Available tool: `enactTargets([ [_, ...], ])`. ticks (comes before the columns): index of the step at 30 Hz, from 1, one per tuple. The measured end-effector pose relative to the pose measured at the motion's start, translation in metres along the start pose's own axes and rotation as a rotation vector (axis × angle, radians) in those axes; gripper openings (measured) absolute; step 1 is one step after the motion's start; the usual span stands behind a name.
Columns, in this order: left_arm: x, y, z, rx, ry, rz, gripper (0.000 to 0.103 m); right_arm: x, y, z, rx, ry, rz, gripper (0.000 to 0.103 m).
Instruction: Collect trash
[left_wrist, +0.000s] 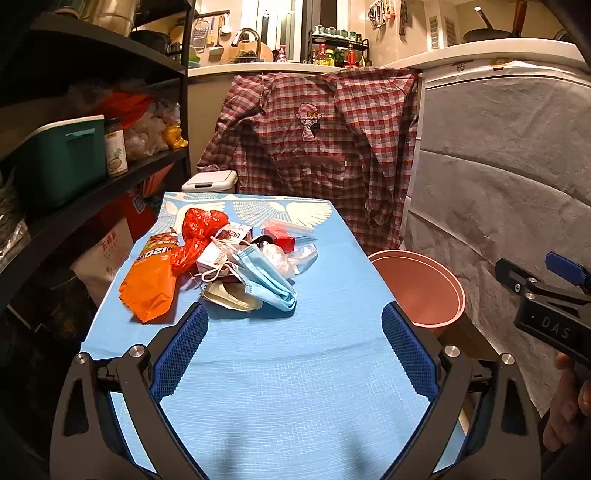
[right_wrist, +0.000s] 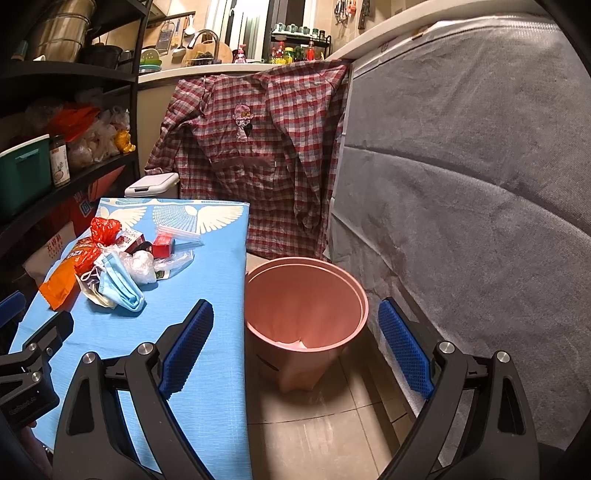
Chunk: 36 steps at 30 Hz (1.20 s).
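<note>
We read "1928", upside down, on a small red-and-white box (left_wrist: 236, 235) in the trash pile. The orange snack bag (left_wrist: 153, 275) shows partial letters, roughly "IZO". The right gripper's (left_wrist: 546, 291) black body carries "DAS". Other labels are too blurred for us.

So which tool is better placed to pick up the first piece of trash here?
Probably the left tool: it is open and faces the trash pile on the table, with the blue mask nearest. The right tool, also open, faces the pink bin on the floor.
</note>
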<state>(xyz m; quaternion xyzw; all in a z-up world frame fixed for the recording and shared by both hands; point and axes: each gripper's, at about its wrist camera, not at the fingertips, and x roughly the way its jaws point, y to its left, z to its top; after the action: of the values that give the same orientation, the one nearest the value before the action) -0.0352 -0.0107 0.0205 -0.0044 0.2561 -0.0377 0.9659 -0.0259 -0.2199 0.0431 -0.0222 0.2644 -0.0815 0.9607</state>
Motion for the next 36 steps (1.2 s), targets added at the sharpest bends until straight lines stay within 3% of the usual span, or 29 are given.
enactTargets([
  [8,0.0,0.004,0.001,-0.003,0.003,-0.011,0.092,-0.001,0.007,-0.003,-0.014,-0.007,-0.004,0.089],
  [21,0.0,0.003,0.0,-0.001,-0.002,-0.014,0.087,-0.005,0.007,-0.002,-0.007,-0.027,-0.012,0.076],
  [26,-0.002,0.005,0.005,0.003,-0.003,-0.033,0.075,-0.011,0.005,0.004,0.009,-0.052,-0.002,0.069],
  [36,-0.017,0.038,0.055,0.02,-0.003,-0.075,0.03,-0.039,0.016,0.046,0.058,-0.131,0.129,0.047],
])
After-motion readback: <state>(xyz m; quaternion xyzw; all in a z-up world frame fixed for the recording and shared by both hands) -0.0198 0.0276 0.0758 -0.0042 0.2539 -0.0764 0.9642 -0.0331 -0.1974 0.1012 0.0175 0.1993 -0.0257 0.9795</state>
